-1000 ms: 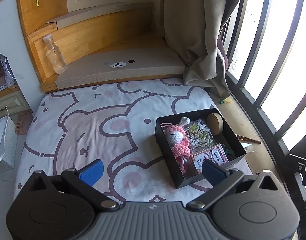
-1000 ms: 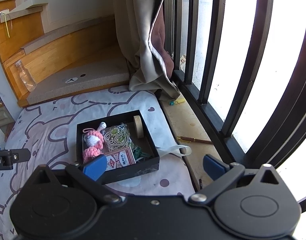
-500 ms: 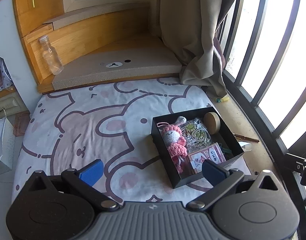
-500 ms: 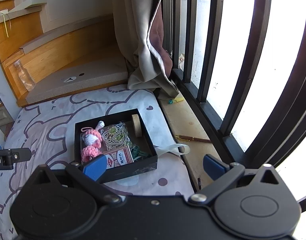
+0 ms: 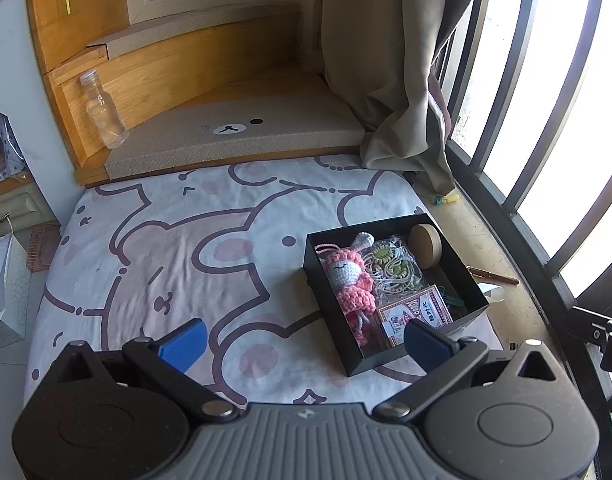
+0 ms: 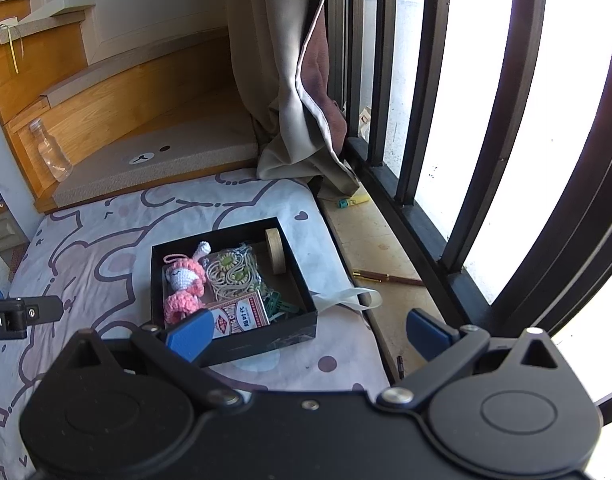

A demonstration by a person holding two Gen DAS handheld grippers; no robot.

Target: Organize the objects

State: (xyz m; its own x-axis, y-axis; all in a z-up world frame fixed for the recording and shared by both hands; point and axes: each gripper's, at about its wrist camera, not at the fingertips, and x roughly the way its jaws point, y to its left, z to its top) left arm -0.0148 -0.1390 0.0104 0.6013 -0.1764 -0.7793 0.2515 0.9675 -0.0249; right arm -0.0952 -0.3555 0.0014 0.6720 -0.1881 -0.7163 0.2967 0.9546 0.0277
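A black tray (image 5: 392, 354) sits near the right edge of a bedsheet (image 5: 178, 248) printed with cartoon bears, its right wall close to a bare wooden ledge (image 6: 370, 240) that runs under the window bars (image 6: 430, 80). Inside the tray lie a pink crochet doll (image 5: 348, 276) along the left wall, a bag of beaded cords (image 5: 394, 270) in the middle, a wooden disc (image 5: 425, 240) upright in the far right corner, a red card box (image 6: 238, 314) with Chinese characters too small to read at the near wall, and green clips (image 6: 280, 306) beside it. The sheet left of the tray is open. The left gripper (image 5: 302, 340) hangs above the near sheet, jaws spread wide, holding nothing. The right gripper (image 6: 306, 330) hangs over the tray's near right corner, likewise wide and empty. Only the right wrist view shows a white strap (image 6: 348, 296) touching the tray's right side; both views show a pen (image 6: 390, 279) on the ledge and a clear bottle (image 5: 103, 110) on the far step.
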